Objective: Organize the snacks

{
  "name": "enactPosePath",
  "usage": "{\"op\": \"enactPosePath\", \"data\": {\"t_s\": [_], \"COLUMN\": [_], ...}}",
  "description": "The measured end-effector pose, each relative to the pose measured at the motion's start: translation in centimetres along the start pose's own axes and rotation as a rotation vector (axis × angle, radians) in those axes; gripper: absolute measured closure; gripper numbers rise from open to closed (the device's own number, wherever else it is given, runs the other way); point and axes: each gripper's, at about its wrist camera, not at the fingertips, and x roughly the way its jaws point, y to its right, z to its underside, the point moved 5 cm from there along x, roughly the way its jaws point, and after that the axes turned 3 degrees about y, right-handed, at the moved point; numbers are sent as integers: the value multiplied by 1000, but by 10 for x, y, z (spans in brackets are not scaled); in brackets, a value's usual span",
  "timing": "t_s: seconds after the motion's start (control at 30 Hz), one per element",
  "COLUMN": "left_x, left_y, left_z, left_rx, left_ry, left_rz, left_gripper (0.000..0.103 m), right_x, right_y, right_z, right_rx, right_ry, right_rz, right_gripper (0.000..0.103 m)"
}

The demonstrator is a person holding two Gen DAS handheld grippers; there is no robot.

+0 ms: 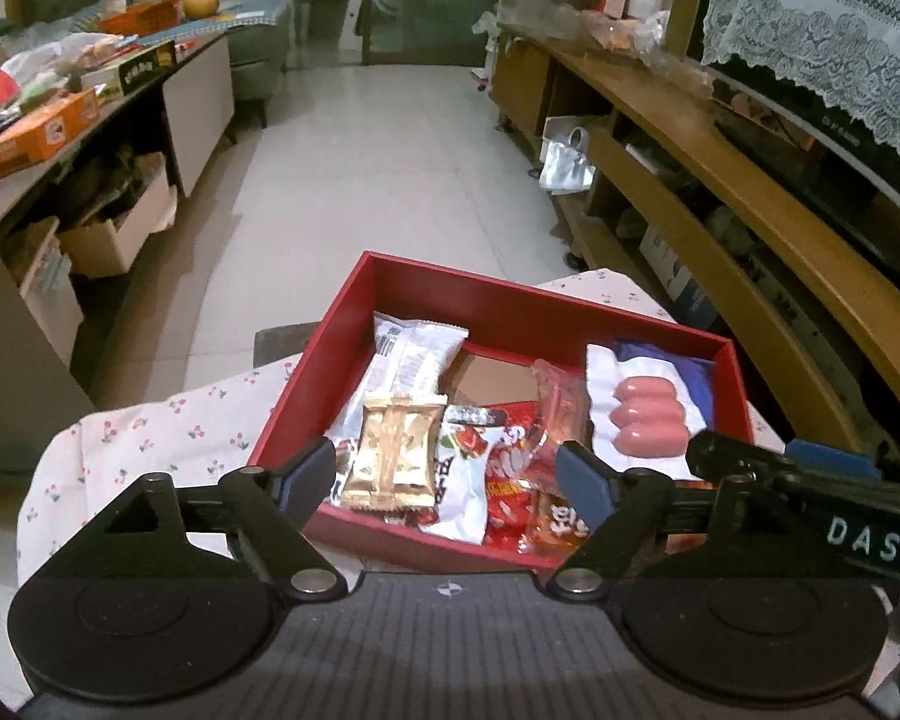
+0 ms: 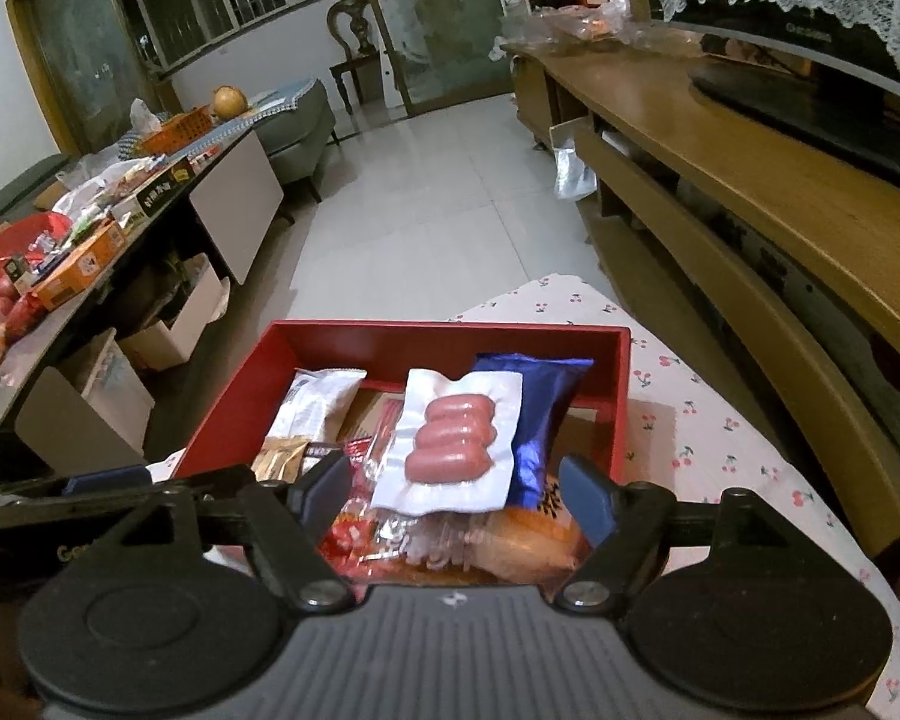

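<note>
Lying beyond left claw [image 1: 450,474]: snacks [image 1: 390,456]

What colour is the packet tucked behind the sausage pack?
Shiny blue packet, lying partly under the white sausage pack; clearest in the right wrist view.

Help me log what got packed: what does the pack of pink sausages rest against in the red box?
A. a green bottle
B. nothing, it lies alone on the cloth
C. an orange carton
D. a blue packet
D: in the right wrist view the sausage pack lies inside the red box, overlapping a blue packet at its right side.
</note>
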Motion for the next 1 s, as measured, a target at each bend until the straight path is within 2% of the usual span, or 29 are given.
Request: {"op": "enactPosePath", "data": {"t_s": [0.37,0.67,1.0], "left_x": [-24,-40,-61], "left_y": [-4,-7,-1], "left_z": [26,47,66], "left_rx": [-20,-15,54], "left_ry": [23,34,48], "left_rz": [-53,-104,-161], "left_gripper": [0,0,0], "right_x": [-43,-63,-82], "right_y": [-3,6,11], "right_z": [30,50,71], "right_rx": [-49,-29,-20], "right_ry": [24,16,8], "right_rz": [8,20,16], "right_gripper": [14,13,13]}}
